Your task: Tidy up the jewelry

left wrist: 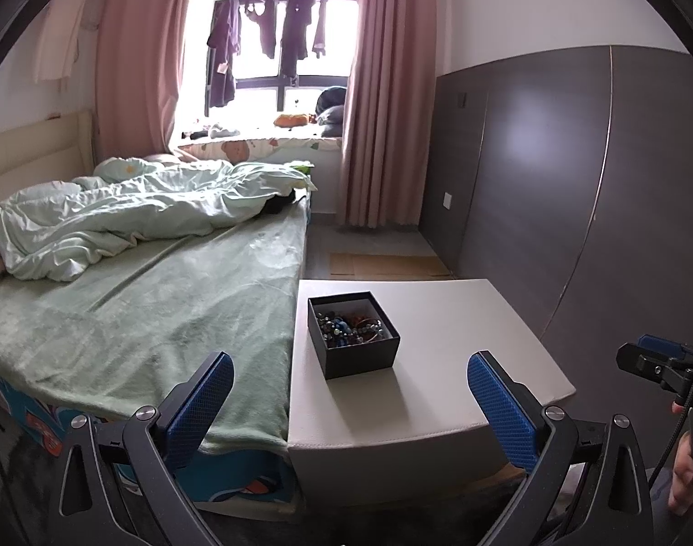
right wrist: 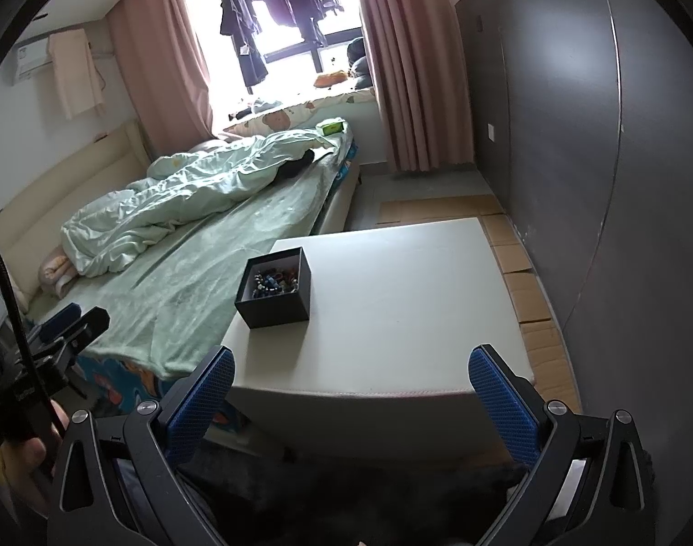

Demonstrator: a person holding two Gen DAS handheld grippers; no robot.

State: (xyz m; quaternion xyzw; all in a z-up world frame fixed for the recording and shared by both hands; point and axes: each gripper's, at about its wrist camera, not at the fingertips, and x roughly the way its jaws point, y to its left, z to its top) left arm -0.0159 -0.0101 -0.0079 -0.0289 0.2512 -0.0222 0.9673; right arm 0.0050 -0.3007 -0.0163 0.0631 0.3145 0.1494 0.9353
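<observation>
A small black box (left wrist: 353, 334) stands open on a white table (left wrist: 460, 341), near its left side beside the bed. Inside lies a tangle of beaded jewelry (left wrist: 349, 325), blue, brown and silver. My left gripper (left wrist: 350, 371) is open, its blue pads spread wide just short of the box, nothing between them. In the right wrist view the same black box (right wrist: 274, 293) with the beaded jewelry (right wrist: 276, 281) sits at the table's (right wrist: 415, 300) left edge. My right gripper (right wrist: 351, 368) is open and empty above the table's near edge, well back from the box.
A bed (left wrist: 132, 318) with a green sheet and a crumpled duvet (left wrist: 141, 209) touches the table's left side. A dark wardrobe wall (left wrist: 574, 173) runs along the right. Cardboard sheets (right wrist: 524, 282) lie on the floor between table and wardrobe. A person's hand (left wrist: 683, 473) holds the other gripper.
</observation>
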